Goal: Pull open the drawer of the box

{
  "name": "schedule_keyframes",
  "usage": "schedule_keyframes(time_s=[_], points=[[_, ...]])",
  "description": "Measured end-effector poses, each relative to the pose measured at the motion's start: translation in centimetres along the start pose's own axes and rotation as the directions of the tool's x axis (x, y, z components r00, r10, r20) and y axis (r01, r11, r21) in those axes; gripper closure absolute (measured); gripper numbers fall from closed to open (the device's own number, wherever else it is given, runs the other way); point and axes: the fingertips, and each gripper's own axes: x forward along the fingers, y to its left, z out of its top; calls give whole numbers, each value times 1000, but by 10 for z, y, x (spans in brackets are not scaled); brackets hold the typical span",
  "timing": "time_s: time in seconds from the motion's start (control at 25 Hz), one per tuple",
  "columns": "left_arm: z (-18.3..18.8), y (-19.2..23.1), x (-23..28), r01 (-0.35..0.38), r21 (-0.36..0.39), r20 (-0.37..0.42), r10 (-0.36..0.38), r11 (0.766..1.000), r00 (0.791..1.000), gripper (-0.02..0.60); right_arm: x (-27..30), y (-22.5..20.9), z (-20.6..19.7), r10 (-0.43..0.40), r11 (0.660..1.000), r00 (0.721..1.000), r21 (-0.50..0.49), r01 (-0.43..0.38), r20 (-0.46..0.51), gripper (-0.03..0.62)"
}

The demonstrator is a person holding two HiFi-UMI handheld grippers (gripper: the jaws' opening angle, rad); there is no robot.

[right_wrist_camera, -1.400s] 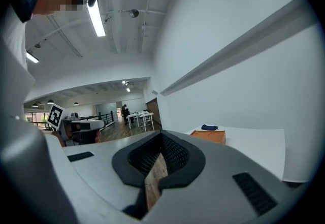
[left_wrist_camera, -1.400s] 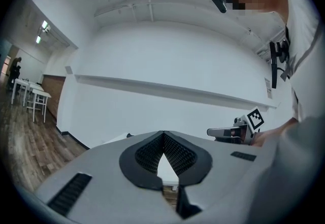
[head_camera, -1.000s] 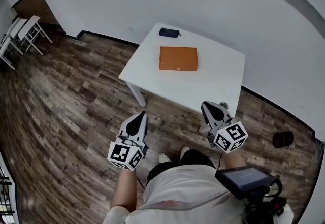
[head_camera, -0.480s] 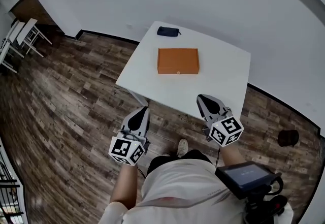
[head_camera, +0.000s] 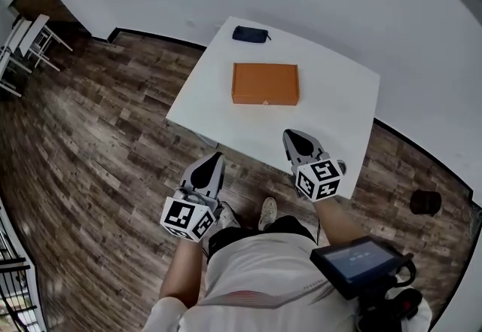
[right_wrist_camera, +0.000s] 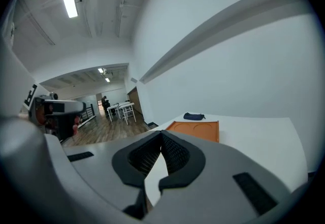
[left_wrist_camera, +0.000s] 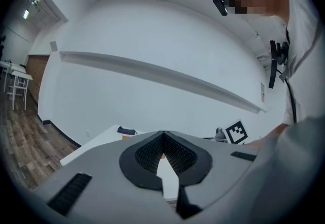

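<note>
No text, label or number can be read anywhere.

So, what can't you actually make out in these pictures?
- Orange box, head view: its drawer front and handle are too small to read; only a speck shows on the near edge.
- Same box, left gripper view: almost all hidden behind the left hand-held gripper.
- Dark object on the floor, head view: too small to name.
- Table, head view: its legs are mostly hidden under the top.

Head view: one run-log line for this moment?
phase: pre-contact | left gripper: shut, empty | right gripper: shut, empty | orange box: closed, on table, untouched
</note>
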Motion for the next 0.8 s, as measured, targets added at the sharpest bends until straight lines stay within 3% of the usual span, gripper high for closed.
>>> schedule_keyframes(time_s=[0.32,0.6,0.8], points=[[-12,35,-3,4,-17,-45,-5,1000,999,572,77,-27,-51,-118,993,984,-18,117,-137,566],[-28,56,7,12,-12,-76,-13,1000,997,572,137,-50,-88,-194,980,947,3,201,-256,464],[-46,72,26,1,-21,-101,-3,1000,995,572,165,-65,-112,-224,972,923,-1,235,-313,441]])
